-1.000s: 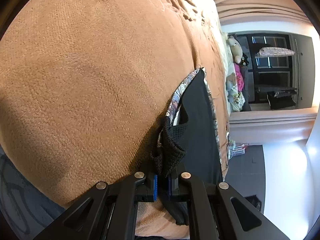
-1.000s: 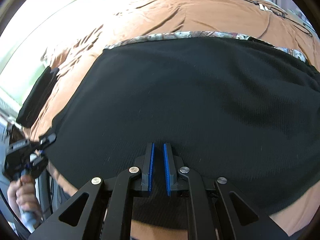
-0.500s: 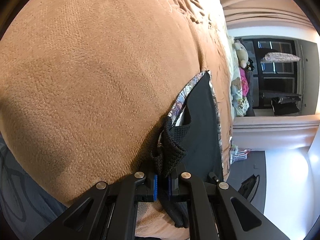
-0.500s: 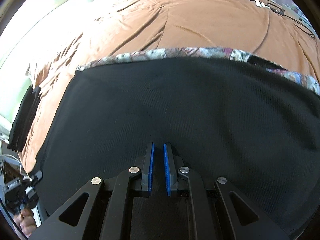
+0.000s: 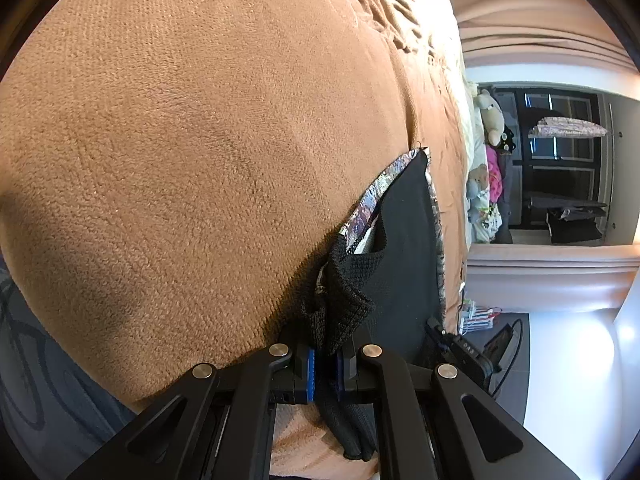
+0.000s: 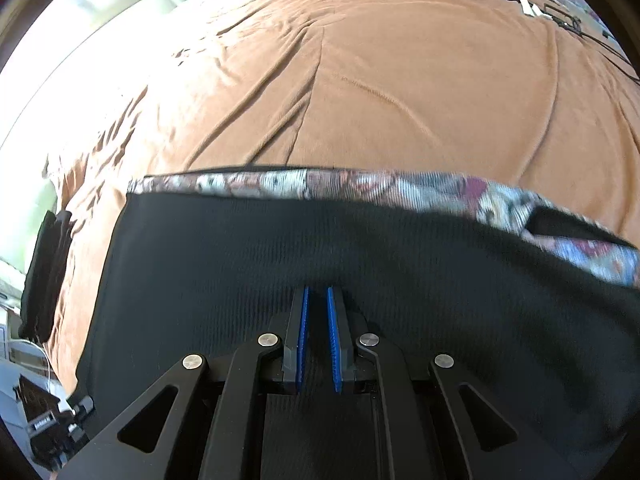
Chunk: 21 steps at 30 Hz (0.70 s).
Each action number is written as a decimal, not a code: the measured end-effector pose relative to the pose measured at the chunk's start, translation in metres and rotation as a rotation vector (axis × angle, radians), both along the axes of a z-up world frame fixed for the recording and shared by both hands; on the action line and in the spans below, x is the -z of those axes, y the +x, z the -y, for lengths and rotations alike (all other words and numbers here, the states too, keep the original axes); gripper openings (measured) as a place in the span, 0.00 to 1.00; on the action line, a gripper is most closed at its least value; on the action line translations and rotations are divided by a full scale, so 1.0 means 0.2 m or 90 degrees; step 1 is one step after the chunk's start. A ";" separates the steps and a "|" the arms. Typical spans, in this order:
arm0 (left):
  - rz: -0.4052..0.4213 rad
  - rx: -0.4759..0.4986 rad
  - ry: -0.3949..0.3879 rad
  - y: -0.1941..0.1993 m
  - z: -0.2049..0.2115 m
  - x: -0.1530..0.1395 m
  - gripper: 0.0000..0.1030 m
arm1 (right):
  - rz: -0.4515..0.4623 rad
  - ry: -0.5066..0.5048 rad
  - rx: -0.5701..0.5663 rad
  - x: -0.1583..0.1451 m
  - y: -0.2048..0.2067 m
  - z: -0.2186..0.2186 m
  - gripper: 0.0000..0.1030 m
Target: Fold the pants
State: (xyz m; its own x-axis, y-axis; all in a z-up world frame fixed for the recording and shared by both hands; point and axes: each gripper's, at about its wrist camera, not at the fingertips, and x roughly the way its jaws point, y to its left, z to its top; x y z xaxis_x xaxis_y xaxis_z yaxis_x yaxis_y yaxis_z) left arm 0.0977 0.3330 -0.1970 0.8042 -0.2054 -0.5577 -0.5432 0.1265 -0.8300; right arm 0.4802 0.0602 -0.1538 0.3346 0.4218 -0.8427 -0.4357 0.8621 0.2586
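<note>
The pants (image 6: 360, 248) are black knit with a patterned floral layer showing along the far edge (image 6: 360, 184). They lie spread on a brown blanket (image 6: 380, 80). My right gripper (image 6: 316, 300) hovers low over the black cloth with its blue pads a narrow gap apart and nothing between them. My left gripper (image 5: 325, 356) is shut on a bunched corner of the pants (image 5: 344, 300), at the near edge of the bed. The rest of the pants (image 5: 408, 240) stretches away to the right of it.
The brown blanket (image 5: 200, 140) covers the bed, wrinkled farther off. A black folded item (image 6: 46, 272) lies at the bed's left edge. Cables (image 6: 552, 12) lie at the far right. Stuffed toys (image 5: 490, 160) and a dark cabinet (image 5: 560, 168) stand beyond the bed.
The right gripper has pulled back along the pants, so more brown blanket shows beyond the patterned edge. The left gripper keeps its hold and has hardly moved.
</note>
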 end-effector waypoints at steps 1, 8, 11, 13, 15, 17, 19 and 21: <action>0.000 0.000 0.001 0.00 0.00 0.00 0.07 | 0.000 -0.001 0.000 0.00 0.01 -0.01 0.07; -0.004 0.003 0.006 0.02 0.01 -0.01 0.07 | 0.004 -0.003 0.013 -0.01 0.10 -0.01 0.07; -0.004 0.004 0.010 0.02 0.01 -0.01 0.07 | 0.003 -0.008 0.019 0.00 0.11 -0.01 0.07; -0.003 0.005 0.011 0.02 0.01 -0.01 0.07 | 0.006 -0.012 0.022 0.00 0.10 -0.03 0.07; -0.003 0.005 0.009 0.02 0.01 -0.01 0.07 | 0.006 -0.015 0.021 0.00 0.07 -0.03 0.07; -0.002 0.004 0.006 0.02 0.00 -0.02 0.07 | 0.003 -0.012 0.011 -0.01 0.02 -0.02 0.07; -0.002 0.007 0.012 0.02 0.01 -0.03 0.07 | -0.008 -0.016 0.006 -0.01 -0.02 -0.01 0.07; 0.001 0.009 0.015 0.03 0.01 -0.04 0.07 | -0.012 -0.009 -0.005 -0.01 -0.08 0.02 0.07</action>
State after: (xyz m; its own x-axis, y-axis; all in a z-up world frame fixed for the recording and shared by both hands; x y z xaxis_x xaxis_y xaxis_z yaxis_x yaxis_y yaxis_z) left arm 0.1032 0.3317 -0.1887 0.8022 -0.2034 -0.5613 -0.5401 0.1535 -0.8275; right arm 0.4643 0.0564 -0.1528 0.3158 0.4131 -0.8542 -0.4383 0.8620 0.2548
